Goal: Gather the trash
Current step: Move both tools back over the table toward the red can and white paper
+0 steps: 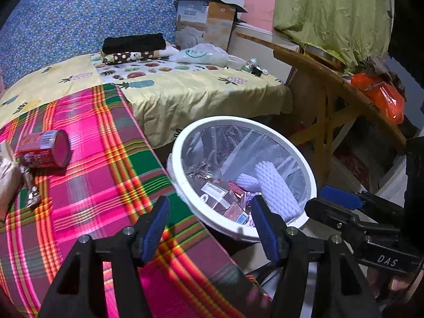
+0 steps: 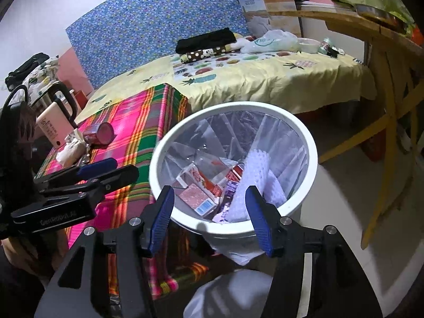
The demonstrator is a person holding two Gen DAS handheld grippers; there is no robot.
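A white trash bin (image 1: 291, 147) lined with clear plastic stands beside the plaid-covered table (image 1: 100, 185); it also shows in the right wrist view (image 2: 312, 143). It holds cartons (image 2: 201, 185), wrappers and white foam netting (image 1: 278, 185). A red can (image 1: 46, 149) lies on its side on the plaid cloth, with a candy wrapper (image 1: 30, 185) and crumpled paper (image 1: 6, 180) beside it. My left gripper (image 1: 210, 226) is open and empty over the table edge by the bin. My right gripper (image 2: 210, 216) is open and empty above the bin's near rim.
A bed with a yellow fruit-print sheet (image 1: 198, 92) lies behind, bearing folded clothes (image 1: 133, 43), a plastic bag (image 1: 201, 54) and a cardboard box (image 1: 206, 23). A wooden table (image 1: 331, 79) with an orange bag (image 1: 384, 98) stands right. A kettle (image 2: 57, 114) stands left.
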